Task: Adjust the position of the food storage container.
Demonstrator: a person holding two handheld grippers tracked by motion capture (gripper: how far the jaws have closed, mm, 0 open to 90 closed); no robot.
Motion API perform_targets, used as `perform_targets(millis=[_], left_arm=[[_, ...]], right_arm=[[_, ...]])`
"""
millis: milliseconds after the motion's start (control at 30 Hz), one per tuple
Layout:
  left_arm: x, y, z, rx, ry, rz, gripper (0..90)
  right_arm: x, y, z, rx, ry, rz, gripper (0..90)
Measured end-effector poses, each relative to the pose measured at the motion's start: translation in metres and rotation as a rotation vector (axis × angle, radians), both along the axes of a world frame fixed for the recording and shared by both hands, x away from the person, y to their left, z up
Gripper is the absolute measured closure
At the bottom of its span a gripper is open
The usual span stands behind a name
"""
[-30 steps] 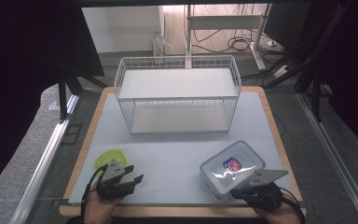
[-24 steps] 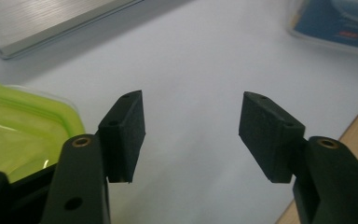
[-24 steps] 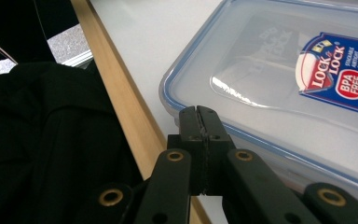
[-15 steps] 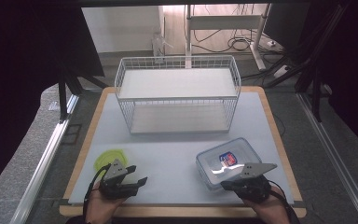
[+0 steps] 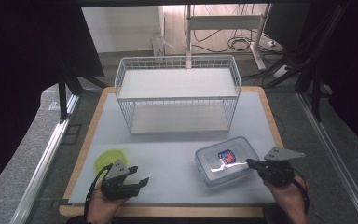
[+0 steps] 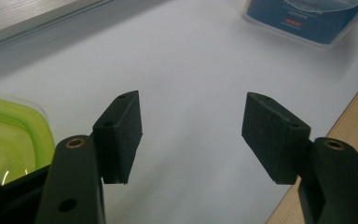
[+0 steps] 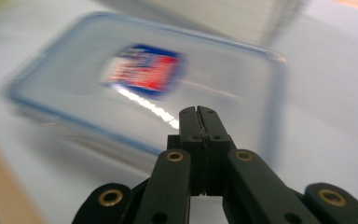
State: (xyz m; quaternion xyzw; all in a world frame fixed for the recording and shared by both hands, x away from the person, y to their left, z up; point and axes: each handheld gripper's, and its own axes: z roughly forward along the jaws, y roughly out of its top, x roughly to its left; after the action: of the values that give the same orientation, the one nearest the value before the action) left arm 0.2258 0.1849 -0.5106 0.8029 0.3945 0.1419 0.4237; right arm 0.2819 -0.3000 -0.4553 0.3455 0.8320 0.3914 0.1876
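We are looking down at a clear rectangular plastic container with a blue-rimmed lid and a red-and-blue label point(image 5: 224, 160), which is lying in the lower right of the high view on the white table mat point(image 5: 177, 158). The right gripper point(image 5: 251, 163) is sitting just at that container's right edge, its black jaws pressed together with nothing between them; whether the tips are touching the lid we cannot tell from above. In the right gripper view the same container point(image 7: 144, 88) is spreading blurred across the upper and middle part of the frame, and the right gripper's point(image 7: 199, 112) closed tips are pointing at its near rim, at the lower centre of the picture, in front of the label rather than around any part of the box. In the lower left of the high view the left gripper point(image 5: 140, 175) is resting low over the mat, its jaws standing apart and having just been opening, with only bare mat between them. In the left gripper view the two black pads point(image 6: 121, 133) are framing empty white surface, while a lime-green translucent plastic lid point(image 6: 9, 135) is lying at the left edge beside the left pad and the container point(image 6: 303, 18) is showing at the upper right, well apart from these jaws. A white wire two-tier basket rack point(image 5: 177, 95) is standing at the upper centre of the high view.
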Motion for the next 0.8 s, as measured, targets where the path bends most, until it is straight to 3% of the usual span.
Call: perform_targets(millis=[33, 67, 133, 200, 267, 400, 467, 533, 600, 800], left_arm=[[0.0, 0.0, 0.0, -0.003, 0.002, 0.0, 38.6], [0.0, 0.0, 0.0, -0.005, 0.004, 0.0, 39.7], [0.001, -0.001, -0.001, -0.005, 0.007, -0.001, 40.3], [0.0, -0.002, -0.001, 0.006, 0.006, -0.006, 42.5], [0.0, -0.003, -0.001, 0.012, 0.006, -0.013, 44.0], [-0.001, -0.004, 0.0, 0.015, 0.002, -0.02, 44.8], [0.0, -0.004, -0.001, 0.017, 0.002, -0.021, 44.9], [-0.001, -0.005, -0.001, 0.032, 0.0, -0.025, 44.8], [-0.001, -0.005, -0.002, 0.041, 0.0, -0.03, 44.8], [0.0, -0.007, -0.002, 0.055, 0.004, -0.04, 46.1]], right_arm=[[0.003, -0.007, 0.0, -0.006, -0.01, -0.034, 90.0], [0.009, -0.019, -0.004, -0.039, -0.013, -0.102, 90.0], [0.011, -0.022, -0.005, -0.029, -0.014, -0.109, 90.0], [0.015, -0.028, -0.007, 0.028, 0.008, -0.121, 89.9], [0.015, -0.027, -0.007, 0.021, 0.005, -0.127, 89.5], [0.016, -0.03, -0.008, -0.061, -0.01, -0.192, 89.6], [0.019, -0.035, -0.012, -0.024, 0.033, -0.186, 89.7], [0.021, -0.034, -0.018, -0.035, 0.064, -0.174, 90.0], [0.021, -0.031, -0.019, -0.056, 0.056, -0.187, 90.0], [0.018, -0.028, -0.019, -0.041, 0.067, -0.183, 90.0]])
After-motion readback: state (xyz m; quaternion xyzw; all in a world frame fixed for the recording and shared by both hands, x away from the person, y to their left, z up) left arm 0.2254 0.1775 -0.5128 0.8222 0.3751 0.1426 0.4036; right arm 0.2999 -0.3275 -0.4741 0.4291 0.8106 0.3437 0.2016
